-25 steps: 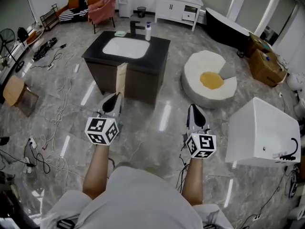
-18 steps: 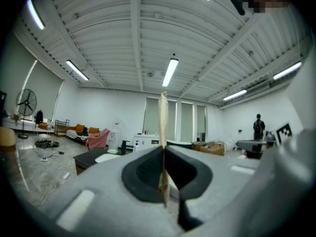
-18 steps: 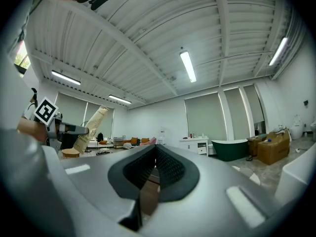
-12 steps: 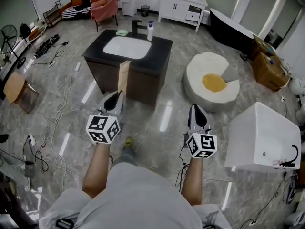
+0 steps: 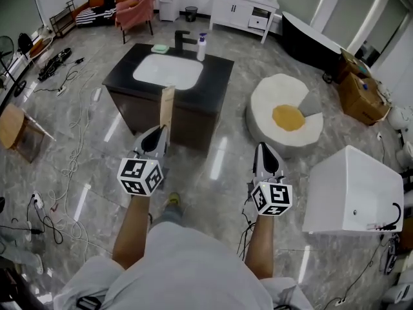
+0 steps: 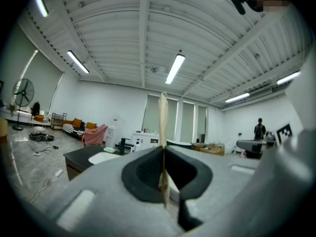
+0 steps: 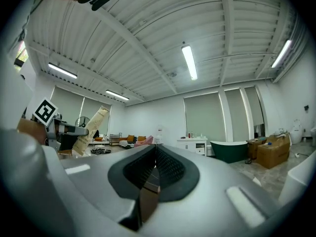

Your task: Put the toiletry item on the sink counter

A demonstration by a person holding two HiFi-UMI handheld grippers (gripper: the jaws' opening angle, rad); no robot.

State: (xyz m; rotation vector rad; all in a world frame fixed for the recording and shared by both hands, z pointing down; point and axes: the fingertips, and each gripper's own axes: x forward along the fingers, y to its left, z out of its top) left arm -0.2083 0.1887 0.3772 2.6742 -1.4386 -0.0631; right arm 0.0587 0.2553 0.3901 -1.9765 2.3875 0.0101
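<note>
Left claw: the left gripper (image 5: 157, 129) has its jaws pressed together on the toiletry item (image 5: 166, 105), a flat tan tube pinched at its lower end.
Right claw: the right gripper (image 5: 264, 148) has its jaws together with nothing between them.
Step in hand: judging by the layout, this is the carry toward the sink counter (image 5: 216, 76), which lies ahead of both claws with bare floor between and is not yet reached.
Grip advice: the hold is on a thin edge with most of the tube standing free above the jaw tips, so a firm squeeze and a level claw should stop it pivoting.
Aim: the bare dark top to the right of the basin (image 5: 168, 71) looks the safest landing, away from the faucet (image 5: 182, 39), the white bottle (image 5: 201, 44) and the green dish (image 5: 160, 48) at the far edge.
Release: a flat tube would likely topple if stood on end, so laying it down and parting the jaws only once it rests on the counter seems best.
Item relative to left claw: clamped between the jaws and rising from their tips, edge-on in the left gripper view.
Item relative to right claw: well apart, off to its left and leaning as seen from there.
</note>
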